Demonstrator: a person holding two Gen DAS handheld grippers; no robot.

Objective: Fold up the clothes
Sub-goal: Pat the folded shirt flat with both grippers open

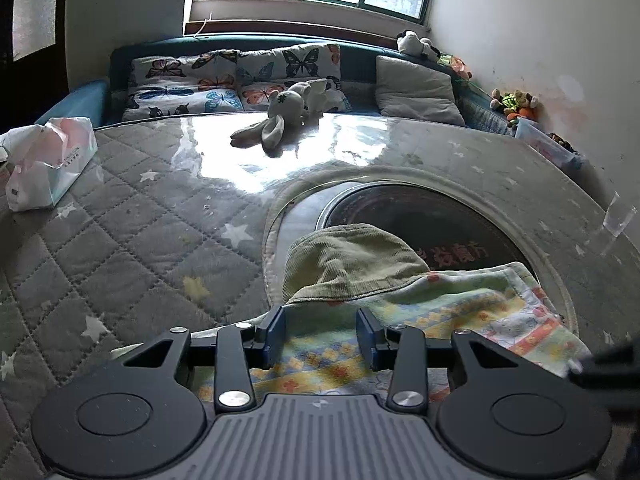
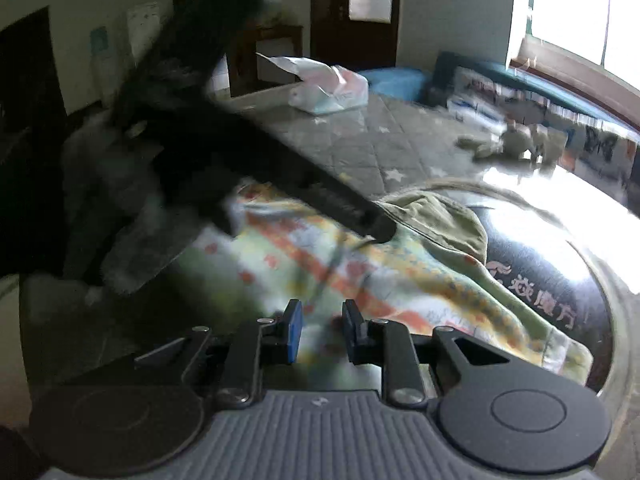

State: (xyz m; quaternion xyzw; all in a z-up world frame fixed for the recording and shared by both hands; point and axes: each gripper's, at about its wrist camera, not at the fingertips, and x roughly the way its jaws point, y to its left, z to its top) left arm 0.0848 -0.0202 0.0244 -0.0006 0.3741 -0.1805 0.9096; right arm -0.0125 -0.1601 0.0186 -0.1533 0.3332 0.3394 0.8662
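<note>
Two cloths: we've got a patterned towel (image 1: pixel 440 296) lying flat across the near side of the round table (image 1: pixel 500 184), and an olive corduroy piece (image 1: pixel 352 258) sitting on its far edge, one corner overlapping the towel.
Where exactly: both rest on the glossy dark centre disc (image 1: pixel 440 220) with the red lettering, spilling toward us over the quilted star cover (image 1: pixel 132 232).
Left gripper (image 1: pixel 320 338): jaws parted, blue pads (image 1: pixel 276 338) either side of the towel's near edge, nothing pinched as far as we can see. It looks low over the cloth, but we can't tell if it touches.
Right gripper (image 2: pixel 318 334): also spread apart and empty, hovering over the towel's other end; that view is pretty blurry.
Dark thing in the right view: the left gripper's body cuts across the frame, too smeared to read more.
Step we reckon we're at: pre-grasp, lining up both grippers on the near hem, no fold made yet. The olive piece probably needs shifting or folding along with it.
Next move needs: each gripper to drop onto a corner, pinch only the top layer, then lift evenly so the towel doesn't skew.
Watch out: the slick disc may let the fabric slide.
Around it: tissue pack (image 1: pixel 48 164) at left, plush rabbit (image 1: pixel 280 116) and butterfly pillows (image 1: pixel 224 80) beyond.
</note>
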